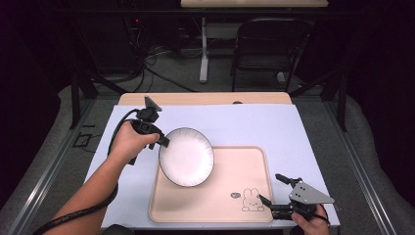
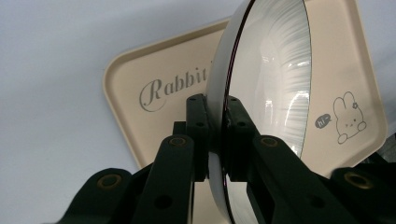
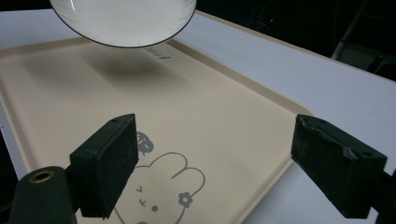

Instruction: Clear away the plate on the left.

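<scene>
- Table: covered by a pale lilac-white sheet, with a wood edge showing at the far side.
- Tray: beige, rounded corners, flat on the sheet at the near centre. It carries a rabbit drawing at its near right corner and the script word "Rabbit", seen in the left gripper view.
- Plate: white, ribbed inside, with a thin dark rim. It is held clear of the tray, over the tray's far left corner, and casts a shadow on the tray in the right gripper view.
- Left gripper: held in the person's left hand; jaws clamped on the plate's rim, one pad on each face.
- Right gripper: held in the right hand at the tray's near right corner; jaws wide apart, holding nothing, above the rabbit drawing.
</scene>
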